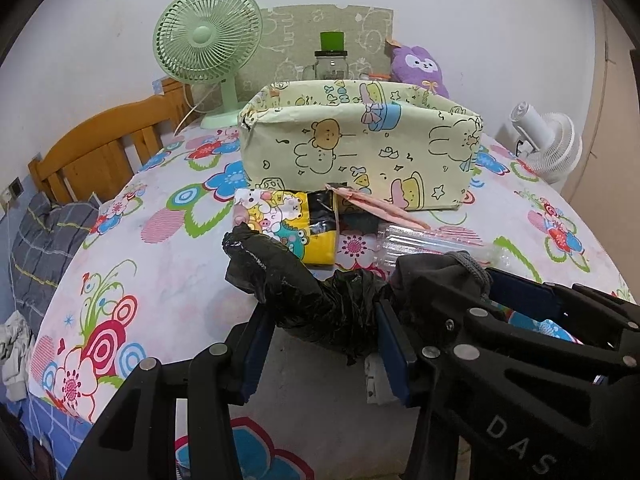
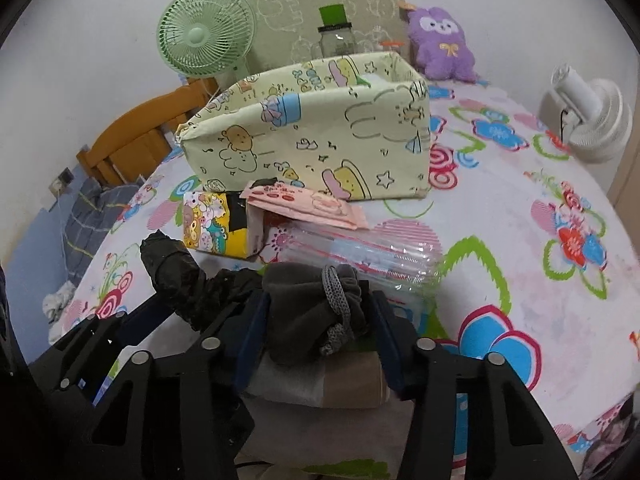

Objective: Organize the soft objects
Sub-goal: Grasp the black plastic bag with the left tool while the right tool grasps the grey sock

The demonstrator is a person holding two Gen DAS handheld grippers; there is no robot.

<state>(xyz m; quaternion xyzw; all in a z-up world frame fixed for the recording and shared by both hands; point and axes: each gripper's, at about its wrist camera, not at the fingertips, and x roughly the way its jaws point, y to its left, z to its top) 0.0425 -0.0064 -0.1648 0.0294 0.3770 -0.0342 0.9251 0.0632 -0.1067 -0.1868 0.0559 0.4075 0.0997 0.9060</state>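
Observation:
My left gripper (image 1: 324, 316) is shut on a crumpled black plastic bag (image 1: 280, 276), which sticks out up and to the left past the pads. My right gripper (image 2: 320, 300) is shut on a grey drawstring pouch (image 2: 304, 304), its cord hanging in front. Both grippers hover side by side over the near edge of the bed, the pouch (image 1: 436, 276) to the right of the bag (image 2: 176, 276). Beyond them stands an open fabric box (image 2: 312, 140) with cartoon print. In front of it lie a yellow cartoon tissue pack (image 2: 212, 220), a pink wipes pack (image 2: 308, 202) and clear zip bags (image 2: 360, 256).
The floral bedsheet (image 2: 520, 240) covers the bed. A green fan (image 1: 208, 40), a glass jar (image 1: 331, 60) with a green lid and a purple plush (image 2: 440, 44) stand against the back wall. A white fan (image 2: 588, 116) is far right, a wooden headboard (image 1: 100, 148) left.

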